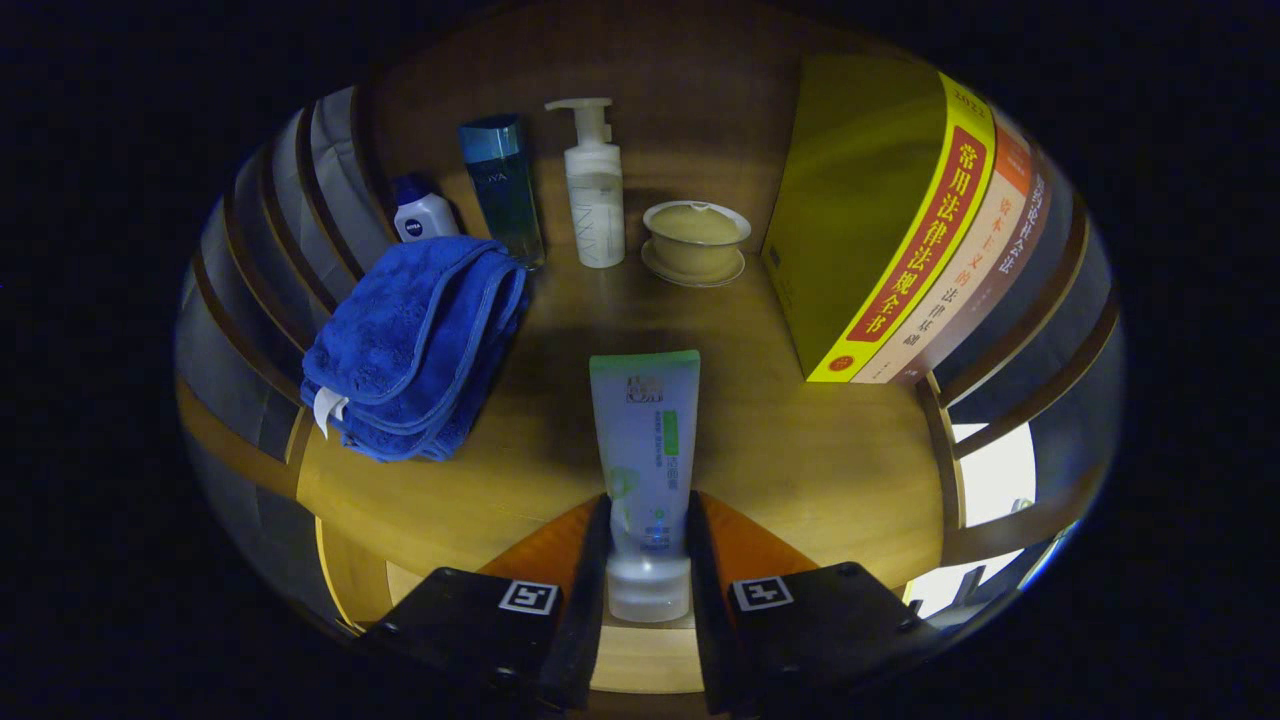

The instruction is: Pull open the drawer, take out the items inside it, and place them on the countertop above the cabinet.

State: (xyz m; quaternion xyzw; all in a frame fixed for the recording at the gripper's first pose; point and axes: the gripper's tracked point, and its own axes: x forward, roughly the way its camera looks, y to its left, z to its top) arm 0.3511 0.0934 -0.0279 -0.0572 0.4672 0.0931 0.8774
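Books: upright, far right on the countertop.
Towel: left.
Tube: pinched at its cap end in the gripper, over the countertop (release left, I judge).
Bottles, cup: far.

A warm brown wooden countertop takes light from above and falls into shadow toward its back edge, where a plain brown wooden back panel rises. Curved dark wooden slats with grey gaps close the counter's left edge, and like slats stand along its right edge. Bright white light shows between the lower right slats.
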